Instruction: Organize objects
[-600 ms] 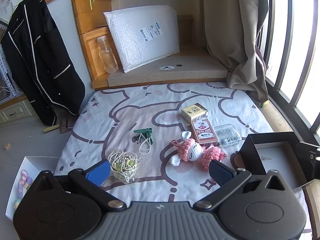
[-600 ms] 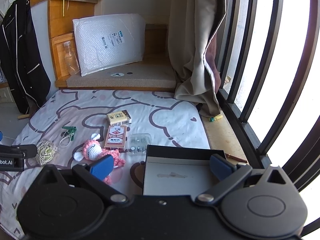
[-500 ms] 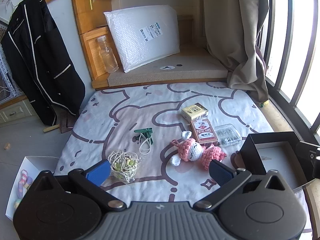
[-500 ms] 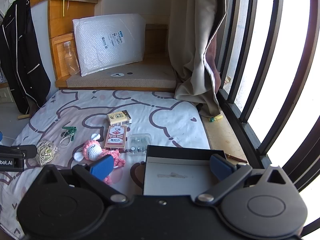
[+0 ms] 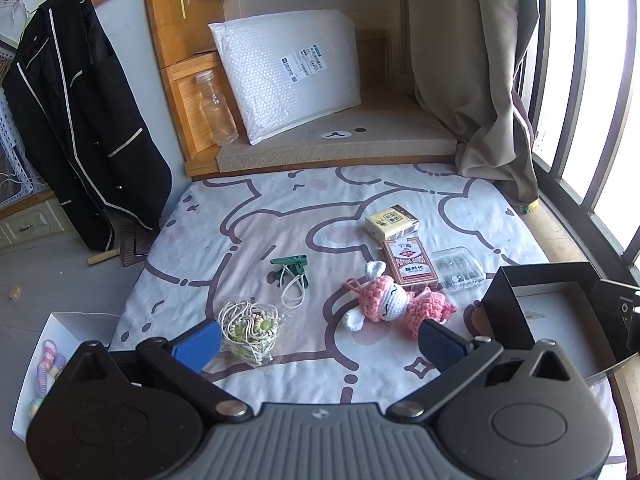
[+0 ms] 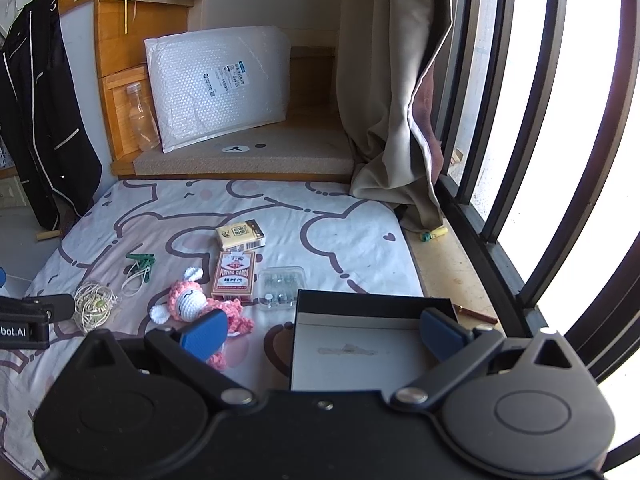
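Observation:
On the patterned sheet lie a pink crochet bunny (image 5: pixel 390 304) (image 6: pixel 192 304), a red card box (image 5: pixel 410 262) (image 6: pixel 234 276), a yellow box (image 5: pixel 391 221) (image 6: pixel 240 234), a clear plastic case (image 5: pixel 458 269) (image 6: pixel 280 282), a green clip with a white loop (image 5: pixel 291 270) (image 6: pixel 140 264) and a bagged bundle of cord (image 5: pixel 248 326) (image 6: pixel 94 304). A black open box (image 5: pixel 506 304) (image 6: pixel 360 346) sits at the right. My left gripper (image 5: pixel 320 344) is open, hovering near the cord and bunny. My right gripper (image 6: pixel 324 332) is open over the black box.
A step with a bubble mailer (image 5: pixel 288 76) and clear bottle (image 5: pixel 216 114) lies behind. A curtain (image 6: pixel 392 100) and window bars stand at the right. A black jacket (image 5: pixel 80 128) hangs at the left. A white box with yarn items (image 5: pixel 44 364) sits on the floor.

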{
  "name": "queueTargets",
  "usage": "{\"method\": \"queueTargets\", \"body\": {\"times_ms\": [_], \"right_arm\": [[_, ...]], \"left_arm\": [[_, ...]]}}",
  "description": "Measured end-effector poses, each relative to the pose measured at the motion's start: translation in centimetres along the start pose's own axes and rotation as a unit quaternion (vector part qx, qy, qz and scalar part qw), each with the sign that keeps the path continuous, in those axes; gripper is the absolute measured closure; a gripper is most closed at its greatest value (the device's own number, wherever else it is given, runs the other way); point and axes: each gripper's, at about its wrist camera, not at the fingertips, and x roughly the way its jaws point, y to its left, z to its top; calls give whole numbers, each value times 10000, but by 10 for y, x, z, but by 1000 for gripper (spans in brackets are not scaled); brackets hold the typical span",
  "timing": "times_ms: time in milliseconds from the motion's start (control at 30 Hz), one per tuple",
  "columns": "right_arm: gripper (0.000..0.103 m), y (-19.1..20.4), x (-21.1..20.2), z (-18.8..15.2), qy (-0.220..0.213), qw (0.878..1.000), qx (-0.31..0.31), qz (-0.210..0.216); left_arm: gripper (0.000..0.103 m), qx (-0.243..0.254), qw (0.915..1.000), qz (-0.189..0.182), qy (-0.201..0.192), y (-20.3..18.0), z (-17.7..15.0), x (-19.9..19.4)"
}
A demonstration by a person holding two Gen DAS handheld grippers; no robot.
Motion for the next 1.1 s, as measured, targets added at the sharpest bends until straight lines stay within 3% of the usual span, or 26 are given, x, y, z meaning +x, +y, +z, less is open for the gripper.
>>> {"method": "queueTargets", "body": {"times_ms": [1100], "right_arm": [[0,10,1,2,18,10000,-49,7]], "left_arm": [[0,-11,10000,9,9,6,-2,0]]}}
